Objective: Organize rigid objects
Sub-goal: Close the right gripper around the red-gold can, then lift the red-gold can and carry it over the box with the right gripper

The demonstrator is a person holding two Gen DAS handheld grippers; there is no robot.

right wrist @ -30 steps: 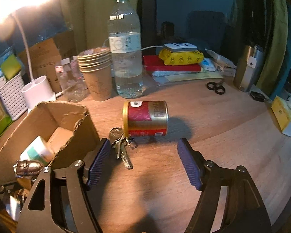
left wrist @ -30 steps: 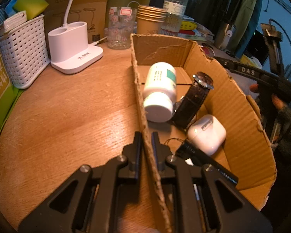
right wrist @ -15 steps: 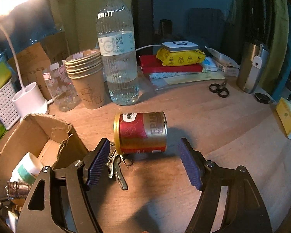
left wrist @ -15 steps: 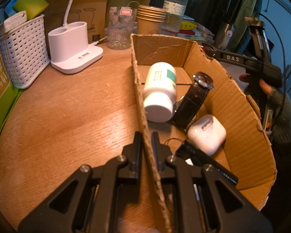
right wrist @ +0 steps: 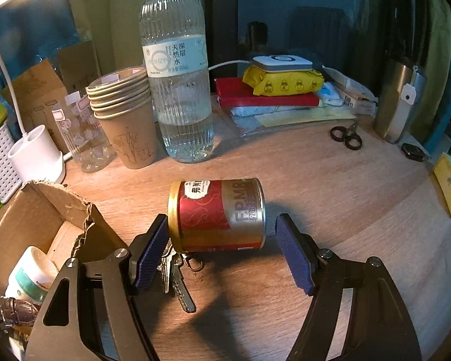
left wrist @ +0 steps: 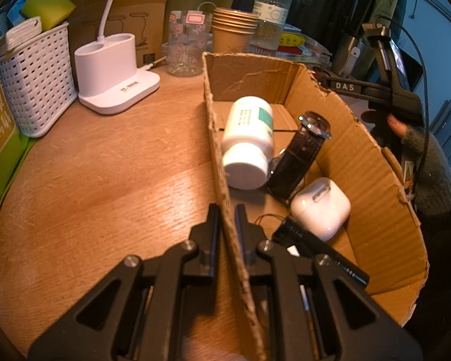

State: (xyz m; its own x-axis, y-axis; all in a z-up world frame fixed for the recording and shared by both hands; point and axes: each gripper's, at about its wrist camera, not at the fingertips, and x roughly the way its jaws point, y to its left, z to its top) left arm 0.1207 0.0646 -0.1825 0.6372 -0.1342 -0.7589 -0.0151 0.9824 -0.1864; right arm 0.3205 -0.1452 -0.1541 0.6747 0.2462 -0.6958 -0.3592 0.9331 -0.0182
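My left gripper (left wrist: 225, 210) is shut on the near left wall of the cardboard box (left wrist: 222, 162). In the box lie a white pill bottle (left wrist: 248, 141), a black-strap watch (left wrist: 300, 153), a white earbud case (left wrist: 320, 204) and a black stick-shaped item (left wrist: 318, 252). In the right wrist view a red and gold can (right wrist: 218, 215) lies on its side on the wooden table. My right gripper (right wrist: 222, 234) is open, its blue pads (right wrist: 291, 252) on either side of the can. A bunch of keys (right wrist: 177, 276) lies under the can's left end. The box corner (right wrist: 60, 207) is at the left.
Behind the can stand a water bottle (right wrist: 177, 75), stacked paper cups (right wrist: 126, 114), a clear glass (right wrist: 81, 135) and a white lamp base (left wrist: 114, 72). A white basket (left wrist: 36, 78) is far left. Books, scissors (right wrist: 345, 138) and a steel flask (right wrist: 400, 102) stand at the back right.
My right gripper has moved forward and down until its open fingers flank the can. The left gripper and the box have not moved.
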